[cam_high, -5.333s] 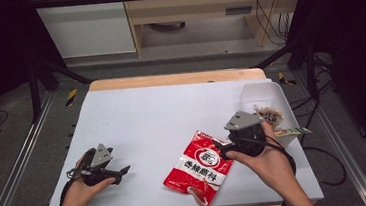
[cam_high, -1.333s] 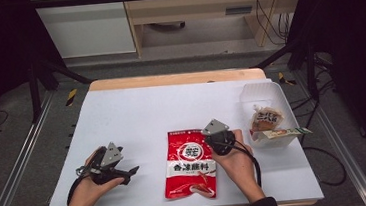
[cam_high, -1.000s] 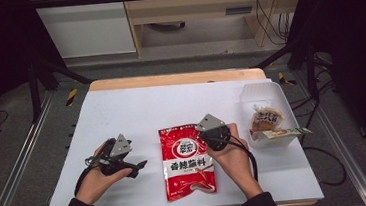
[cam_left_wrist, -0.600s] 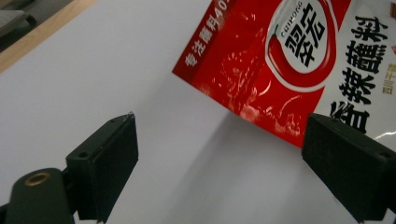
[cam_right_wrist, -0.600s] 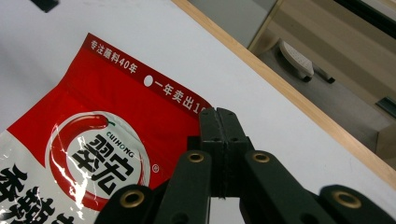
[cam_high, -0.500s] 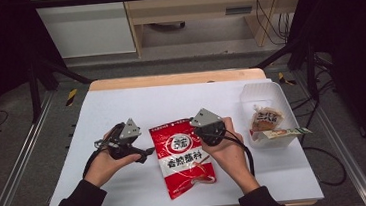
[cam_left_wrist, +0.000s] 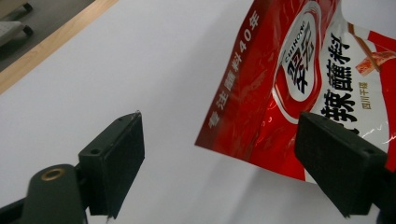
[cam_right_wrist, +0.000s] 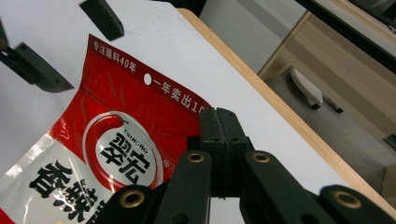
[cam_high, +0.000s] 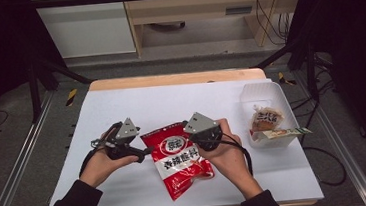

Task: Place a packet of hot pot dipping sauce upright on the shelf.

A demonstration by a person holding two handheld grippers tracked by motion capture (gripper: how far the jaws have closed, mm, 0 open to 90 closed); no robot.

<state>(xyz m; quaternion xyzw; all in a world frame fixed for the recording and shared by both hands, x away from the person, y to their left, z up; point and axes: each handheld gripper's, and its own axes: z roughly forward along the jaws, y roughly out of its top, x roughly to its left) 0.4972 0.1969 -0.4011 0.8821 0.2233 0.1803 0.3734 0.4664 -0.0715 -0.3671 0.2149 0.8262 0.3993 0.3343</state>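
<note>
Right gripper view shows your right gripper [cam_right_wrist: 219, 122] with its jaws pressed flat together on the upper right corner of the red seasoning pouch [cam_right_wrist: 116, 140], so that corner is pinched between the pads. From the high view, the same gripper [cam_high: 195, 138] sits at the pouch's [cam_high: 181, 158] right upper edge.

Your left gripper [cam_left_wrist: 219, 163] stands wide apart, though its jaws have just been closing a little. The pouch's left upper corner [cam_left_wrist: 280, 84] hangs between the two jaws without touching either pad. In the high view that gripper [cam_high: 145, 153] lies just left of the pouch.

The pouch sits near the front middle of the white table [cam_high: 171, 104]. Its long axis runs roughly away from you, tilted a little, with the top edge and hang hole at the far end and leaning left. The printed face is up.

At the right side of the table stands a clear plastic tub [cam_high: 258, 94]. Inside it lie a small wrapped snack [cam_high: 266, 118] and a flat packet [cam_high: 281, 133] that sticks out over the tub's right rim.
</note>
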